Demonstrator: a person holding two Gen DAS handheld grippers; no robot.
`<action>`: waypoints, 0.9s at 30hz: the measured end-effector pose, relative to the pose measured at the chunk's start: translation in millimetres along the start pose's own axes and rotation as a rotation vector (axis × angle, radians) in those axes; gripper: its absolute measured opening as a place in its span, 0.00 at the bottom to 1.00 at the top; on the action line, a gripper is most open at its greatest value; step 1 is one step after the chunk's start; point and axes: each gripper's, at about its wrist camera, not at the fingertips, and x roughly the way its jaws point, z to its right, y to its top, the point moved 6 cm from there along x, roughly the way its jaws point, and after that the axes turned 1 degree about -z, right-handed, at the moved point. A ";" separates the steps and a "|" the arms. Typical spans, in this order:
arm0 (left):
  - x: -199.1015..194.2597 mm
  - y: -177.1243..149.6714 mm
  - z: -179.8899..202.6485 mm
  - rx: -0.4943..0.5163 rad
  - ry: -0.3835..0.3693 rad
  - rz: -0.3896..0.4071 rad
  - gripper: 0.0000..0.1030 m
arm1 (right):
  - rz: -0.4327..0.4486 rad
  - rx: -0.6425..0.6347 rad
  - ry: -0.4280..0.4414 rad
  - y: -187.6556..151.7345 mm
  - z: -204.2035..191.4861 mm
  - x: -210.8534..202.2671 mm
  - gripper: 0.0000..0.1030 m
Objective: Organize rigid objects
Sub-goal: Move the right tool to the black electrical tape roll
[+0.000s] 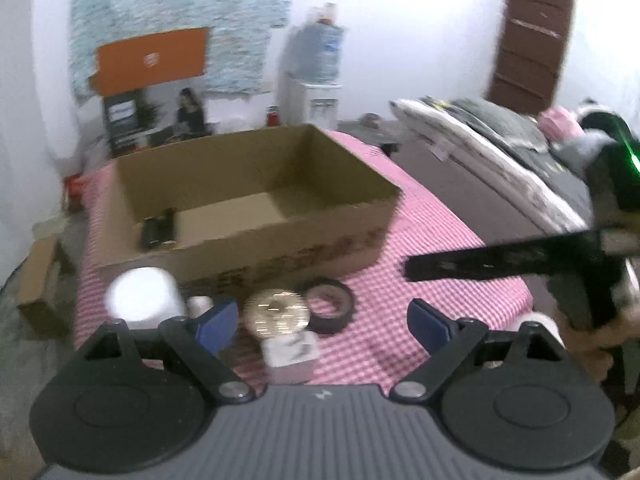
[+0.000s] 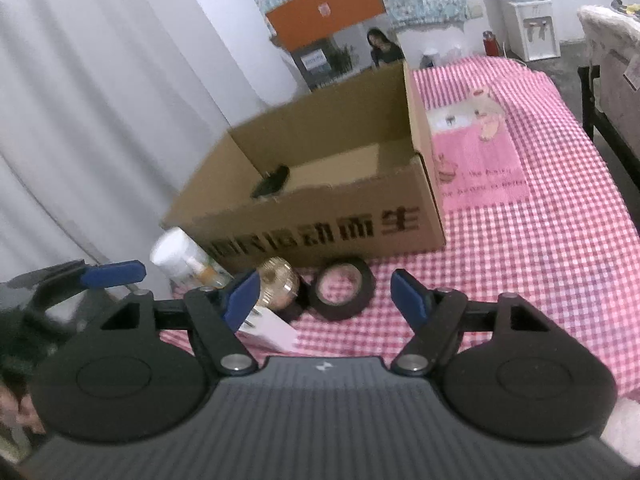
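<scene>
Right now both my left gripper [image 1: 322,322] and right gripper [image 2: 324,294] hover with jaws spread, holding nothing. Ahead, the tape roll [image 2: 343,289] lies flat, hole upward, touching the cardboard box [image 2: 320,220], beside the gold ball [image 2: 278,283].

**Not much readable text here**

Biggest one is the box [image 2: 320,200]: its front wall has big dark Chinese characters printed on it. In the right wrist view the last part reads 运动而生, the start of the line is blurred and cut off by stuff in front. In the left wrist view the same print is just a smear.

The pink cloth [image 2: 476,152] has a cartoon panel with a couple of lines of small lettering under the bear, too fuzzy to read.

Orange sign [image 2: 326,8] on the wall has a small white logo, can't make it out. The can [image 2: 182,258] has a label, unreadable.
</scene>
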 end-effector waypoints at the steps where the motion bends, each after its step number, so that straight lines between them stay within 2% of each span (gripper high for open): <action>1: 6.2 -1.8 9.2 0.029 0.006 0.005 0.90 | -0.011 -0.009 -0.005 -1.1 1.7 4.2 0.63; 3: 24.1 -4.6 25.1 0.087 0.035 -0.002 0.88 | -0.045 -0.032 -0.012 -0.9 4.0 14.0 0.57; 6: 50.0 -8.0 42.5 0.161 0.064 -0.019 0.80 | -0.083 -0.084 -0.028 3.7 8.7 26.0 0.50; 10: 84.9 -7.9 49.6 0.179 0.068 -0.065 0.63 | -0.133 -0.108 -0.026 11.8 19.8 47.7 0.43; 12: 100.8 -9.4 48.7 0.177 0.072 -0.095 0.61 | -0.162 -0.112 -0.024 13.9 23.8 60.3 0.36; 14: 114.1 -11.4 47.3 0.172 0.079 -0.127 0.56 | -0.191 -0.117 -0.013 14.9 26.1 72.3 0.35; 24: 146.8 -12.0 42.0 0.167 0.058 -0.212 0.55 | -0.304 -0.167 0.001 11.4 26.2 120.8 0.28; 27: 153.1 -14.7 42.1 0.163 0.059 -0.240 0.55 | -0.303 -0.210 -0.007 11.7 23.2 125.8 0.26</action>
